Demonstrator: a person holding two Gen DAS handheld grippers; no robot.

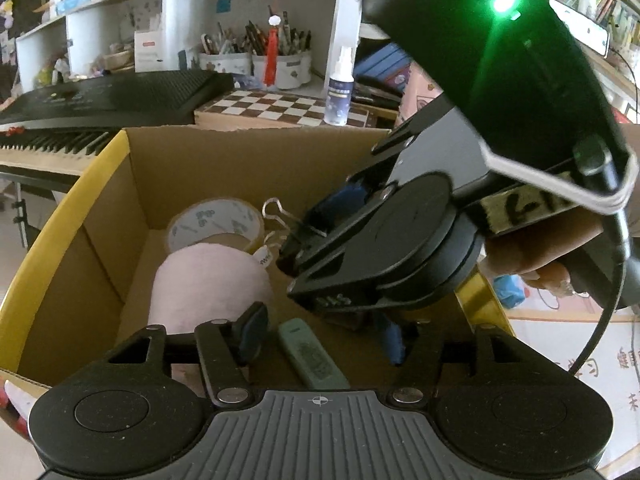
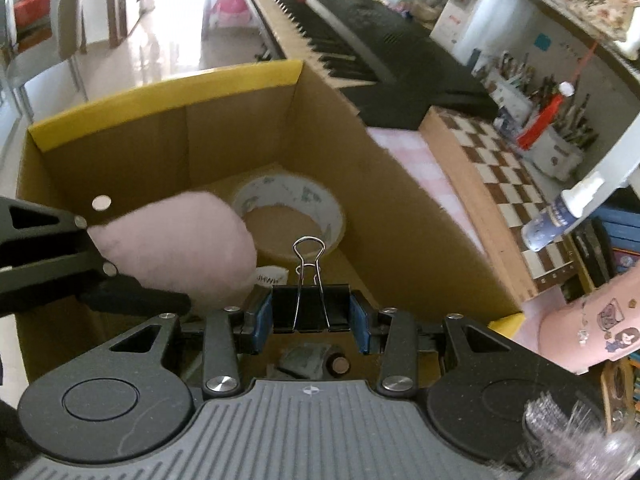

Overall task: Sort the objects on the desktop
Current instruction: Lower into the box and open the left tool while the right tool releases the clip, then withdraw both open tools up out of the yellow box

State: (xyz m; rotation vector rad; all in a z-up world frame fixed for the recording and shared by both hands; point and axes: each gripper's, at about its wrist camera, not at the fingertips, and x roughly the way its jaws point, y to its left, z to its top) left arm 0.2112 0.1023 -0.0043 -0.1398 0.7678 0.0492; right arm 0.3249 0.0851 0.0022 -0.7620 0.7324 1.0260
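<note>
Two risks are seen: the binder clip [image 2: 311,307], clamped by the right gripper [image 2: 311,312] above the cardboard box [image 2: 160,92], could be dropped onto the pink plush [image 2: 180,240] at ten o'clock, or knocked against the empty, spread left gripper [image 1: 320,336].

Your right gripper [image 1: 298,254] is showing pale raised characters on its lower arm that look like "SIS", seen from the left wrist view. A yellowish label [image 1: 524,205] strapped to that gripper's handle is carrying handwritten black marks, perhaps "KK", partly cut off by a strap. The tape roll [image 1: 214,222] is displaying small green print on its inner ring, too small to read. The white tag [image 2: 272,278] on the pink plush [image 2: 180,240] is showing dark letters, upside down and blurred. The spray bottle [image 1: 339,98] label is staying illegible.
</note>
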